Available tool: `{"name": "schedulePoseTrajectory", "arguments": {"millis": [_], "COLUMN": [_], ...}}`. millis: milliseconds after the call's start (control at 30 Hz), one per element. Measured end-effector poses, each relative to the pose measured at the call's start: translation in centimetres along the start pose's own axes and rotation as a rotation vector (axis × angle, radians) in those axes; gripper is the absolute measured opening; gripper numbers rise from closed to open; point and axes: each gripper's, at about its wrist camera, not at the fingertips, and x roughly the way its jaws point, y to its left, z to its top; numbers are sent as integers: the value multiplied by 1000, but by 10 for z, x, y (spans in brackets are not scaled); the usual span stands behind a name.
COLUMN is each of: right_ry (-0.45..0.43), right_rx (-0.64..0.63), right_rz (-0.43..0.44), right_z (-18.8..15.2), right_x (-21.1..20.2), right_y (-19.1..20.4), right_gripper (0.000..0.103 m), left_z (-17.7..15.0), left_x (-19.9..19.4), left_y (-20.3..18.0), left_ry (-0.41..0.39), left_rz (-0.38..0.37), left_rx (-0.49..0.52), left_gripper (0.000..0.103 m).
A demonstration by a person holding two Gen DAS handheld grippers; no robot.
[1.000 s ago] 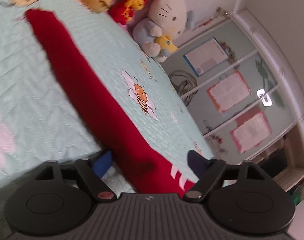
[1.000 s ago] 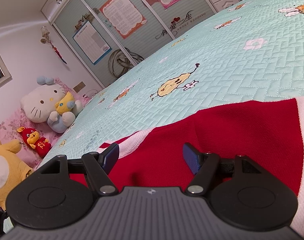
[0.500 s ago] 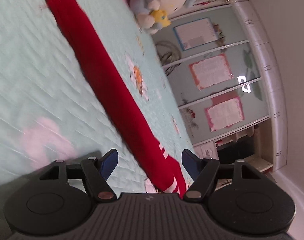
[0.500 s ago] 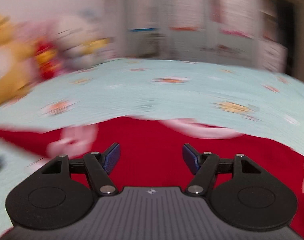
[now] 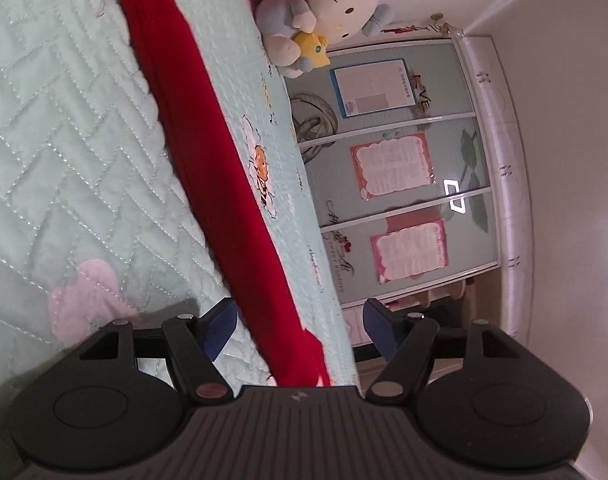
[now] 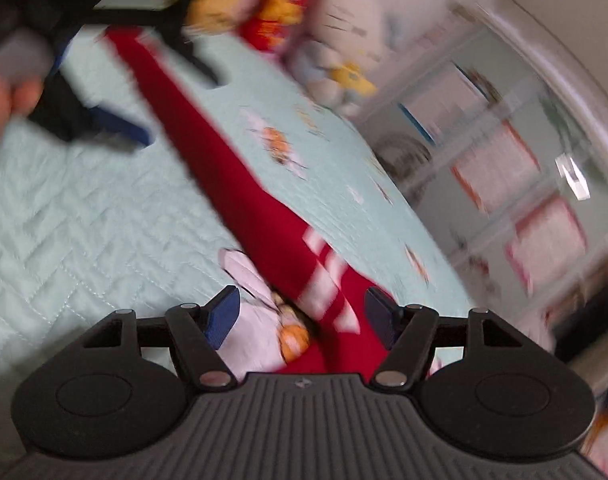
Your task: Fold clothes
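- As the long red knitted garment [image 5: 207, 184] lies as a narrow band on the pale green quilted bedspread [image 5: 63, 140], its long axis runs from near, between the blue fingertips, to far, toward the plush toys [image 5: 328, 12].
- The left gripper [image 5: 299, 326] is wide open and holds nothing; the near end of the band sits between its jaws.
- The right gripper [image 6: 301, 312] is open too, over the white-striped end [image 6: 324, 276].
- In the blurred right view, the left gripper is at the far end, so each gripper has one end.
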Motion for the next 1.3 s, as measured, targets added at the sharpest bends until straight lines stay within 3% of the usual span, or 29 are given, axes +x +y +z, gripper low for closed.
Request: {"name": "schedulePoseTrajectory", "arguments": {"millis": [167, 233, 267, 300, 333, 367, 433, 567, 667, 933, 1033, 1067, 1167, 1233, 1300], "right_ry": [162, 233, 280, 326, 343, 338, 325, 209, 230, 286, 276, 271, 230, 228, 246], "right_rx": [296, 491, 585, 679, 701, 677, 576, 672, 666, 645, 583, 529, 338, 293, 351], "right_rz": [-185, -275, -278, -281, -241, -161, -100, -166, -109, 41, 20, -5, -83, -47, -38], "right_z": [-19, -31, -42, -54, -57, -53, -41, -33, -32, -28, -25, -23, -13, -8, -11], "right_x": [17, 33, 40, 47, 52, 55, 55, 25, 37, 69, 68, 67, 55, 52, 56], "right_y": [-44, -72, -82, -92, -88, -77, -50, -61, -55, -39, -34, -29, -9, 1, -5], "right_gripper": [67, 67, 64, 49, 42, 39, 32, 36, 44, 45, 37, 33, 32, 30, 30], "left_z": [-1, -2, -2, -2, -3, -4, -3, -4, -6, -8, -10, -11, -11, -11, -12], "left_x": [-3, -3, -4, -4, -4, -4, -4, -5, -5, -5, -5, -5, -5, -5, -4], "left_y": [0, 1, 2, 2, 1, 1, 0, 2, 0, -1, -2, -3, -2, -2, -4], "left_ry": [-9, -11, -12, -13, -13, -12, -10, -16, -17, -19, -18, -18, -18, -19, -18], "left_rz": [1, -4, -7, -8, -8, -7, -8, -15, -7, -11, -6, -4, -4, -3, -3], "left_rx": [3, 0, -2, 0, 4, 9, 12, -1, 19, 27, 42, 45, 47, 47, 49], "left_gripper": [74, 74, 74, 74, 74, 74, 74, 74, 74, 74, 74, 74, 74, 74, 74]}}
